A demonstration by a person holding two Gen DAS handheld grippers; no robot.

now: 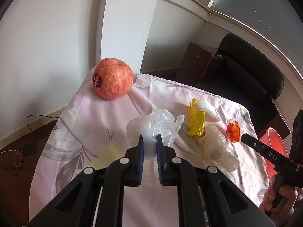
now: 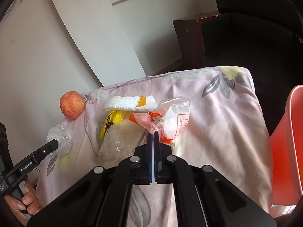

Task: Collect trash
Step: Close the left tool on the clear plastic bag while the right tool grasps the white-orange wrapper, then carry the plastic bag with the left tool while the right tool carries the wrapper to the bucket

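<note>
I am pinching my right gripper (image 2: 153, 132) fully closed on the clear film of the orange-and-white wrapper (image 2: 170, 119), which is lying on the pink floral cloth (image 2: 217, 132) well right of the apple (image 1: 113, 78). My left gripper (image 1: 149, 140) is sitting narrowly parted around the crumpled clear bag (image 1: 161, 124), in front and right of the apple. The yellow wrapper (image 1: 197, 121), white foam strip (image 2: 130, 103) and bubble wrap (image 1: 215, 147) are lying farther right of the apple.
</note>
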